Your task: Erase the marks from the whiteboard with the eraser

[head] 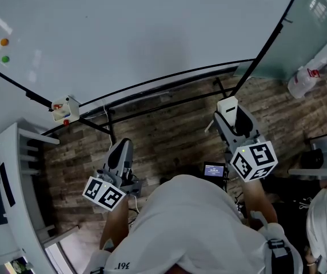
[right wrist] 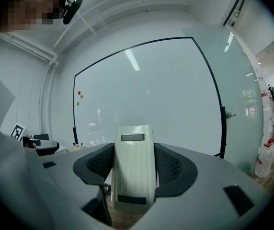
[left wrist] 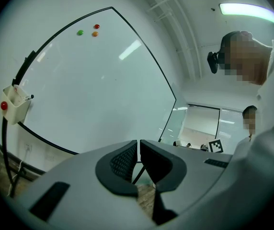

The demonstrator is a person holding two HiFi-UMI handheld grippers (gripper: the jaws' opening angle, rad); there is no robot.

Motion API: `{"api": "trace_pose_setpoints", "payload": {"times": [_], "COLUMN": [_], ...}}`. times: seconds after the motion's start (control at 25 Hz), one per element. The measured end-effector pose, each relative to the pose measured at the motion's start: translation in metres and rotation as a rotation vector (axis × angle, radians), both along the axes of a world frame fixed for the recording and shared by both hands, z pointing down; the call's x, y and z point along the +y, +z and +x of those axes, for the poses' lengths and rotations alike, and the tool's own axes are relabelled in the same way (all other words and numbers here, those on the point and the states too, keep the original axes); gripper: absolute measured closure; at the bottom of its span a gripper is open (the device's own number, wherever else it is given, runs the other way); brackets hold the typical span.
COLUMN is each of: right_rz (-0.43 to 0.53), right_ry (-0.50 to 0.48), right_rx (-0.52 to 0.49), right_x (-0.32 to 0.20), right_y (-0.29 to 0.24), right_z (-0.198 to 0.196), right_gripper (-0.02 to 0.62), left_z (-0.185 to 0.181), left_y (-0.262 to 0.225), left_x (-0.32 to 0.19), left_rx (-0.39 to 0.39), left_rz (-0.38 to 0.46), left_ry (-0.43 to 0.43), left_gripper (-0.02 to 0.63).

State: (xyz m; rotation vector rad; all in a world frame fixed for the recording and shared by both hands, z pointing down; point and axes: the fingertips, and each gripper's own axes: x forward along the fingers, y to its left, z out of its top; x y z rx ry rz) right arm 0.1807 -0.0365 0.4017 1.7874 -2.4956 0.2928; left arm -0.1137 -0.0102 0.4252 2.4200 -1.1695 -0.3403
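Whiteboard [head: 152, 27], white ribbed eraser [right wrist: 133, 176] upright in right claw [right wrist: 133, 159], left claw [left wrist: 138, 159] closed

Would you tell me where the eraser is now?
The eraser is clamped in the right claw, right of centre in the head view, below the whiteboard.

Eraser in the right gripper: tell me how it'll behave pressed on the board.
The eraser looks like a rigid, ribbed plastic block, so probably stiff and light. Clamped across its sides by the right gripper, it seems unlikely to slip.
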Motion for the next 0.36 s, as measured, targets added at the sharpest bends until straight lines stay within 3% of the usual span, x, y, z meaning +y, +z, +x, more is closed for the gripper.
{"api": "trace_pose_setpoints", "payload": {"times": [0.36], "right_rz": [0.002], "right_ry": [0.015], "right_rx": [0.0], "right_x": [0.0019], "right_y": [-0.0007], "right_z": [0.0102], "right_gripper": [0.325], "left_z": [0.0078], "left_y": [-0.0006], "left_x": [0.0025], "left_rx": [-0.002], "left_rz": [0.0], "left_ry": [0.008], "left_gripper": [0.598]}}
